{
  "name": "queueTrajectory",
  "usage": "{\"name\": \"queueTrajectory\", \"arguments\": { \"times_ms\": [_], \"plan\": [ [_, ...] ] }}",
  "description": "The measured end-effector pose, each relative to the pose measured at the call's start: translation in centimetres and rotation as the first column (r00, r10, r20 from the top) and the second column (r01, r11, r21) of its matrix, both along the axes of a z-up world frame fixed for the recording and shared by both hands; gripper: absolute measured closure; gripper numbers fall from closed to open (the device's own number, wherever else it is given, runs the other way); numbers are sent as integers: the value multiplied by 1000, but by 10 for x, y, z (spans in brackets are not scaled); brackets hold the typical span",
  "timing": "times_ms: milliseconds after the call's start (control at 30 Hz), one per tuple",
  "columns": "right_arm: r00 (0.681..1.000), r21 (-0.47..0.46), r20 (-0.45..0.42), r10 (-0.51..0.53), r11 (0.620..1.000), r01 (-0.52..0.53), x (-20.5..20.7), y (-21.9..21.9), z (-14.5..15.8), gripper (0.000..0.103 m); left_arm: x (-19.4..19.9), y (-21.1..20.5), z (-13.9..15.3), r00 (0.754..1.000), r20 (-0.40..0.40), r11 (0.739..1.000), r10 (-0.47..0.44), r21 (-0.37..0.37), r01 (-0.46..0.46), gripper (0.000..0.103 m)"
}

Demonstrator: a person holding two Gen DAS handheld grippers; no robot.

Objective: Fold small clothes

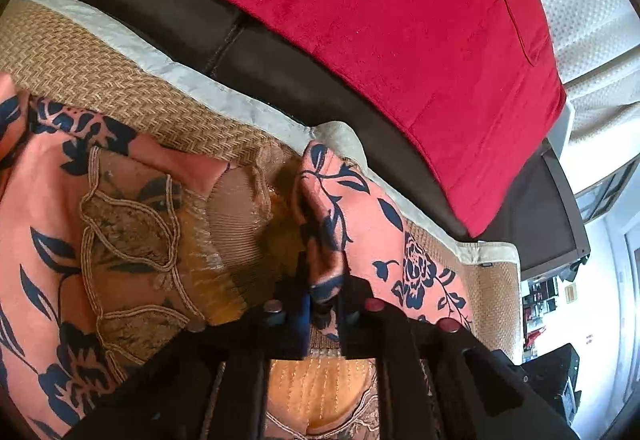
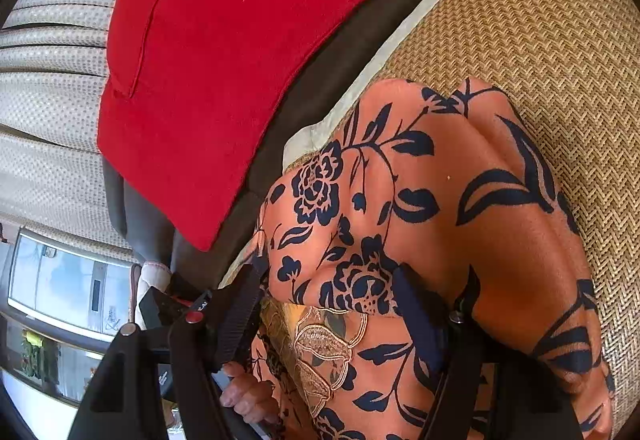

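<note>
A salmon-pink garment (image 1: 44,200) with a navy flower print and a gold embroidered neck panel (image 1: 128,224) lies crumpled on a woven tan mat (image 1: 80,52). In the left wrist view my left gripper (image 1: 325,298) is shut on a raised fold of the pink fabric (image 1: 326,224) near the neckline. In the right wrist view my right gripper (image 2: 328,306) stands open, its fingers (image 2: 418,316) wide apart. A bulge of the same garment (image 2: 420,208) sits between and beyond them, and the pads do not pinch it. A hand's fingertips (image 2: 244,402) show at the bottom.
The mat has a pale cloth border (image 1: 224,96) and lies on a dark brown sofa seat (image 1: 280,68). A red cushion (image 1: 360,20) rests behind it. Pale textured curtains (image 2: 48,52) and a window (image 2: 60,284) lie beyond the sofa's end.
</note>
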State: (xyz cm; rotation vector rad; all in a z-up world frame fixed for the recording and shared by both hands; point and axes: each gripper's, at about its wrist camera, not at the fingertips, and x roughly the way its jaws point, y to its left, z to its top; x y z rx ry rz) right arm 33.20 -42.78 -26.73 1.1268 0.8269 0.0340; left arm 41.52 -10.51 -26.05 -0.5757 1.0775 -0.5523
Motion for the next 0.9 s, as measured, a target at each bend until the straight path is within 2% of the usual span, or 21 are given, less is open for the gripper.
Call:
{"name": "queueTrajectory", "arguments": {
  "times_ms": [100,200,333,467,533,733,833,900],
  "plan": [
    [1000,14,6,4,1000,-4,-1,0,1,31,-9,3,9,999,22,999,29,20,-29,96],
    [1000,-4,23,2,1000,-2,-6,-2,8,31,-20,9,26,995,82,999,48,-5,-48,97],
    [996,-50,85,8,999,-4,-14,-1,27,31,-44,18,61,984,176,993,40,98,-58,97],
    [990,-72,143,4,997,6,-20,2,43,30,-71,47,80,975,220,985,34,160,-70,97],
    [986,-71,167,5,997,7,-22,4,48,30,-91,69,85,968,250,971,29,223,-87,97],
    [975,-81,221,15,997,4,-24,16,60,30,-100,128,68,978,182,923,103,348,-162,97],
    [971,-32,232,48,999,-42,-19,24,55,30,-99,143,53,991,108,917,80,383,-115,97],
    [972,-20,218,83,997,-81,-13,35,50,31,-102,147,45,995,84,908,62,408,-91,97]
  ]
}}
